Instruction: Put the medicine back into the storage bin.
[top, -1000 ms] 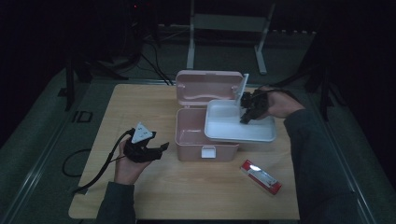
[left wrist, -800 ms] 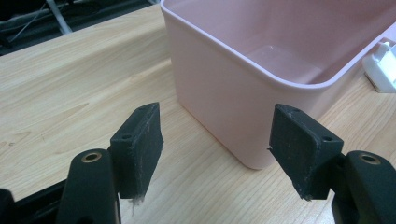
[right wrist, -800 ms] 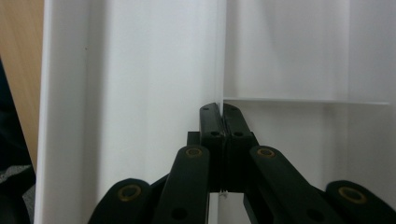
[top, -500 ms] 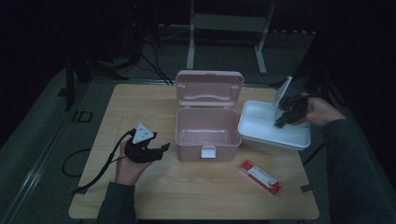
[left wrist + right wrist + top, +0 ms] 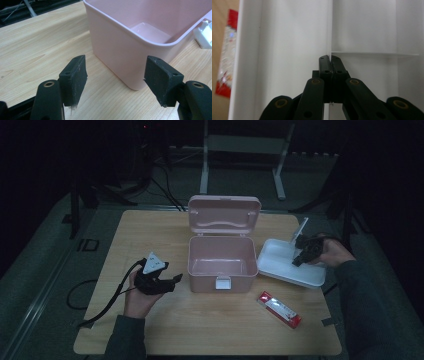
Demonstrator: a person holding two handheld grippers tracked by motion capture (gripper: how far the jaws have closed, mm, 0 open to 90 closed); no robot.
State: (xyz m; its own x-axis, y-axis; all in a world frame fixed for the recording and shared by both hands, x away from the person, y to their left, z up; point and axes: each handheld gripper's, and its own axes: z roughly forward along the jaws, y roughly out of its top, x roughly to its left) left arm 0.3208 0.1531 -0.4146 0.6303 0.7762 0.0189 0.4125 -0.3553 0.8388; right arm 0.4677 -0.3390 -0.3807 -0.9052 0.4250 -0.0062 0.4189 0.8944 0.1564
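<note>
A pink box (image 5: 222, 262) stands open at the table's middle, its lid (image 5: 224, 215) raised behind it and its inside bare. To its right lies a white tray (image 5: 280, 262), and my right gripper (image 5: 296, 260) is shut on the tray's inner divider wall (image 5: 329, 27). The tray (image 5: 294, 50) has compartments on both sides of that wall. My left gripper (image 5: 176, 279) rests on the table left of the box, open with nothing between its jaws. Its jaws (image 5: 115, 80) point at the near corner of the box (image 5: 130, 47).
A red and silver packet (image 5: 279, 308) lies on the table in front of the tray, also at the left edge of the right gripper view as packet (image 5: 225, 55). A black cable (image 5: 95, 305) trails off the table's left side. A metal stand (image 5: 245, 150) rises behind the table.
My right gripper has carried the white tray from on top of the pink box over to the right and down onto the table. The left gripper has stayed put.
</note>
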